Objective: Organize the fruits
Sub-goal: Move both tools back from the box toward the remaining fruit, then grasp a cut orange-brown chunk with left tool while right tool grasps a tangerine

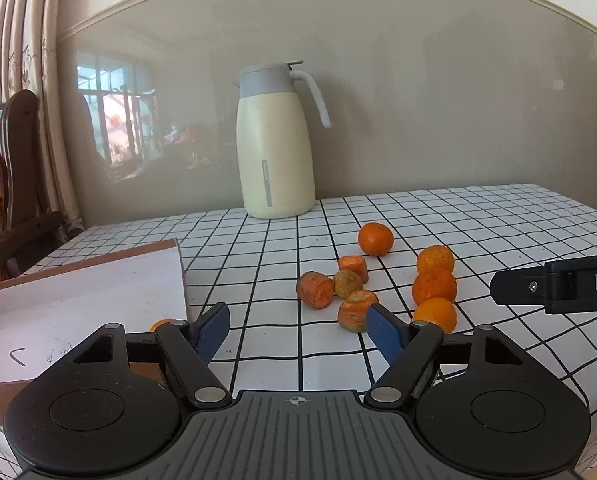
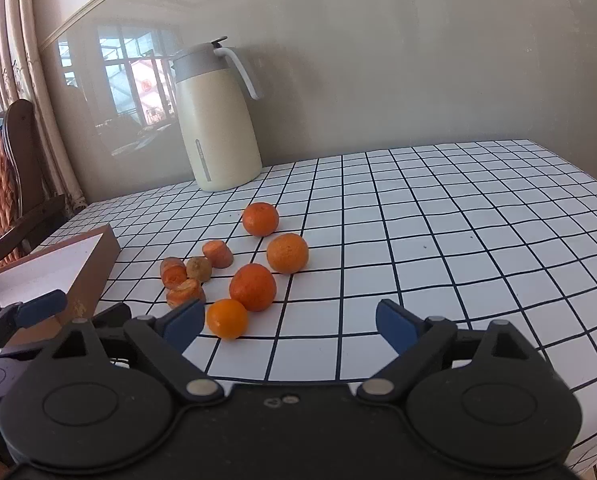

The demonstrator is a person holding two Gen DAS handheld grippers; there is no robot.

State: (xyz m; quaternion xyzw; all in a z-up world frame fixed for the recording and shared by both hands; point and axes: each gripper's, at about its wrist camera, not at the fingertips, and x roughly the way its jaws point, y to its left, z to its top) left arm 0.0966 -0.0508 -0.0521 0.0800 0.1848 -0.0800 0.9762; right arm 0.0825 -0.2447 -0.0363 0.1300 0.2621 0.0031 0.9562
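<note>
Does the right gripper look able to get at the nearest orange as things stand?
Probably yes. The right gripper is open and empty, and the nearest orange lies on the table just beyond its left finger, with nothing over it. It sits off to the left, so a small sideways shift seems needed.

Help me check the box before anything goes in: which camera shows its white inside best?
The left wrist view. There the box fills the lower left, its white floor open to view, with something orange at its near right edge. The right wrist view catches only its corner, partly behind the left gripper.
</note>
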